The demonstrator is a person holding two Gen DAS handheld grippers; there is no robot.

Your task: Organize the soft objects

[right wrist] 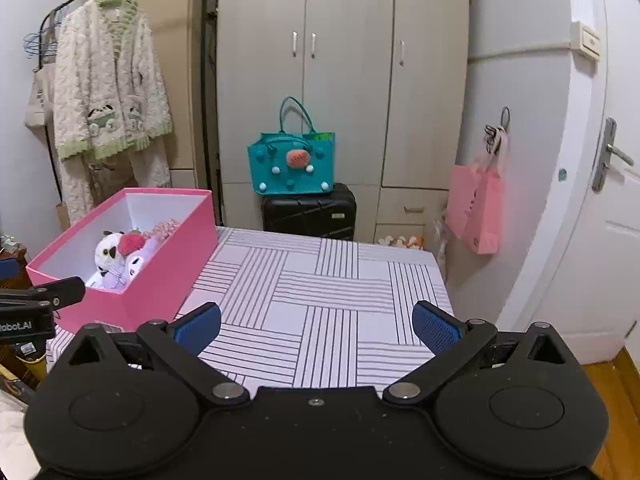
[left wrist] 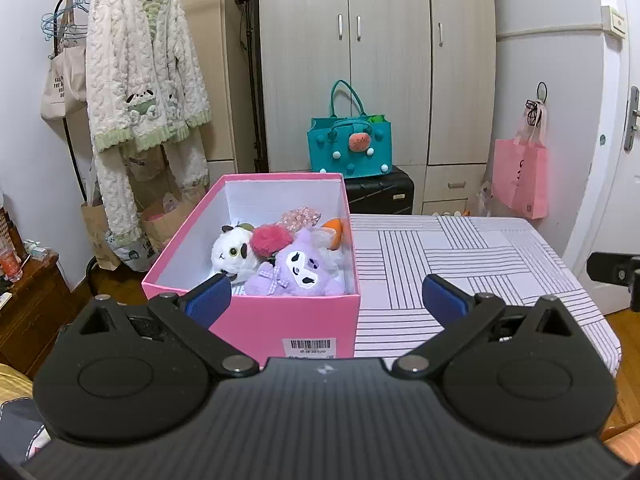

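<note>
A pink box [left wrist: 256, 320] stands on the left of a striped table [left wrist: 460, 264]. Inside lie several soft toys: a purple plush [left wrist: 298, 270], a white panda-like plush [left wrist: 234, 254], a red pompom [left wrist: 270, 240] and an orange piece [left wrist: 336, 230]. My left gripper [left wrist: 326, 298] hovers open just in front of the box, nothing between its blue pads. In the right wrist view the pink box [right wrist: 160, 276] sits at the left with the white plush [right wrist: 106, 252] showing. My right gripper [right wrist: 316, 326] is open over the bare striped table [right wrist: 320, 292].
Behind the table stand a wardrobe [left wrist: 380, 60], a black suitcase [left wrist: 380, 192] with a teal bag [left wrist: 350, 144] on it, and a pink bag [left wrist: 520, 176] hanging on the wall. A fluffy robe [left wrist: 140, 92] hangs at left; a door [right wrist: 600, 220] is at right.
</note>
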